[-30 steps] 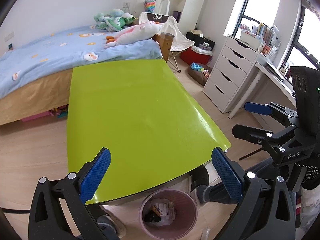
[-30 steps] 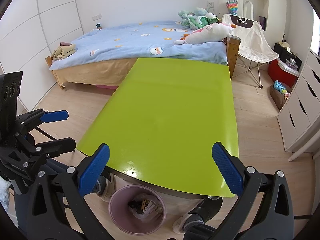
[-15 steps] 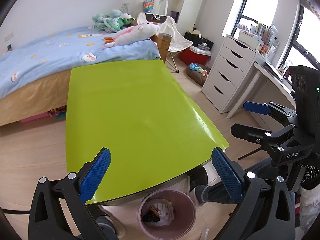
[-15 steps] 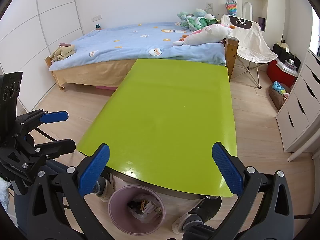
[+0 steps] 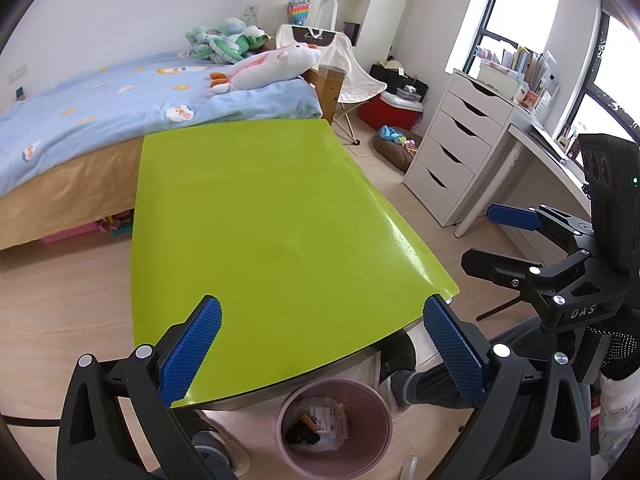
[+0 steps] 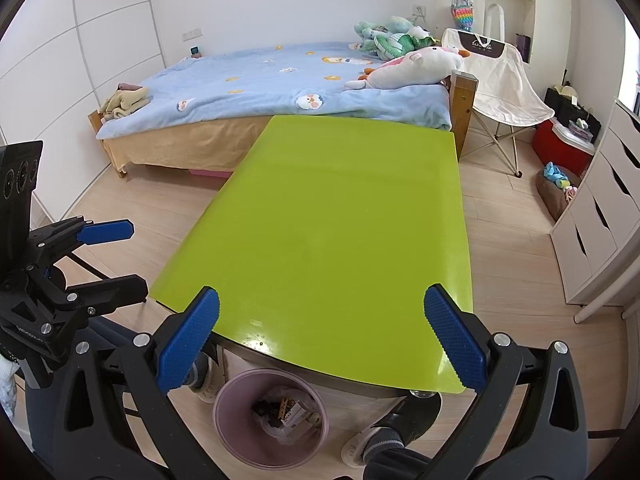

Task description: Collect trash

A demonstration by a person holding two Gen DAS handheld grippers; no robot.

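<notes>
A pink waste bin (image 5: 362,456) stands on the floor under the near edge of the lime-green table (image 5: 260,220); it holds wrappers and scraps (image 5: 320,424). The bin also shows in the right wrist view (image 6: 228,424) with its trash (image 6: 286,410). My left gripper (image 5: 322,350) is open and empty, above the table's near edge. My right gripper (image 6: 320,338) is open and empty, above the same edge. Each gripper shows in the other's view: the right one (image 5: 500,240) at the right, the left one (image 6: 116,256) at the left. No trash shows on the table top.
A bed (image 6: 260,92) with a blue cover and plush toys stands behind the table. A white folding chair (image 6: 504,80), a red box (image 6: 560,148) and a white drawer unit (image 5: 456,152) are to the right. The person's feet (image 6: 384,436) are beside the bin.
Both views have shifted only slightly; the table and bin sit almost where they were. Both grippers stay open and empty.
</notes>
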